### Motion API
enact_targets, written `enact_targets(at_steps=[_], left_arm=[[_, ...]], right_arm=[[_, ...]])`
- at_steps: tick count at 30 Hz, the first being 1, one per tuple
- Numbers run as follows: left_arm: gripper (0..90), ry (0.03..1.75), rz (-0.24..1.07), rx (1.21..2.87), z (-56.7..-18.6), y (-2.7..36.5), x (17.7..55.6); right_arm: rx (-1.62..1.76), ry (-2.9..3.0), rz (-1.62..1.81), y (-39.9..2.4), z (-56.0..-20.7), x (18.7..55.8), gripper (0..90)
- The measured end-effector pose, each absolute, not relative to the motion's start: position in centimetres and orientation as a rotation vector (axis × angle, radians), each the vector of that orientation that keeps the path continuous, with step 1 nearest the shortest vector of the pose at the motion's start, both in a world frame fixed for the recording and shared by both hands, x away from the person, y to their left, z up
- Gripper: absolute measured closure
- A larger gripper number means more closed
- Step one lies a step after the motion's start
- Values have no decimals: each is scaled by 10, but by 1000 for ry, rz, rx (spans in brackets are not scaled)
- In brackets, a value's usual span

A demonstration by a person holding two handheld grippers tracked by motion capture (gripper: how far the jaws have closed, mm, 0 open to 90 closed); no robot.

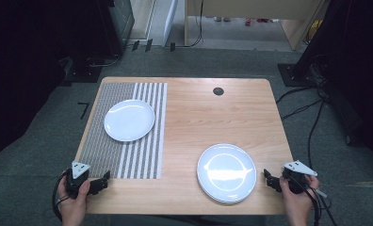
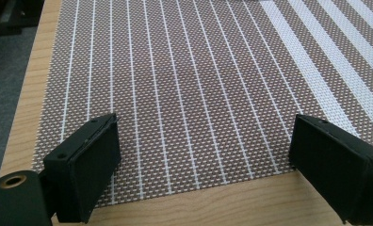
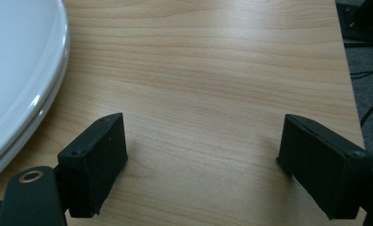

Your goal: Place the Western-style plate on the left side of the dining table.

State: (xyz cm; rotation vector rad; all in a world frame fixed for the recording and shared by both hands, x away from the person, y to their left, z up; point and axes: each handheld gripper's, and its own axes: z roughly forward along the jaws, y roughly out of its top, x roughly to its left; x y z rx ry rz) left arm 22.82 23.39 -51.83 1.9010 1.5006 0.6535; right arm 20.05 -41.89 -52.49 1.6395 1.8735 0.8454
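A single white plate (image 1: 129,120) lies on a brown-and-white striped placemat (image 1: 104,155) on the left half of the wooden table. A stack of white plates (image 1: 226,172) sits near the front right; its rims (image 3: 20,70) show at the left of the right gripper view. My left gripper (image 1: 102,181) is open at the placemat's front edge (image 2: 184,179), with nothing between its jaws (image 2: 206,141). My right gripper (image 1: 269,180) is open just right of the stack, over bare wood (image 3: 201,136), apart from the plates.
A black round grommet (image 1: 217,91) sits in the tabletop near the far edge. The table's right edge (image 3: 347,80) runs close beside my right gripper. Cables (image 1: 312,122) trail over the grey floor at the right, and dark equipment (image 1: 114,28) stands beyond the far left corner.
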Motion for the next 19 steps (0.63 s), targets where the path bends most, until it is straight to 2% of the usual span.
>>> enact_targets(at_steps=[19], left_arm=[[72, 1519, 655, 1894, -518, 236, 229]], right_arm=[[1643, 1877, 849, -419, -525, 201, 144]])
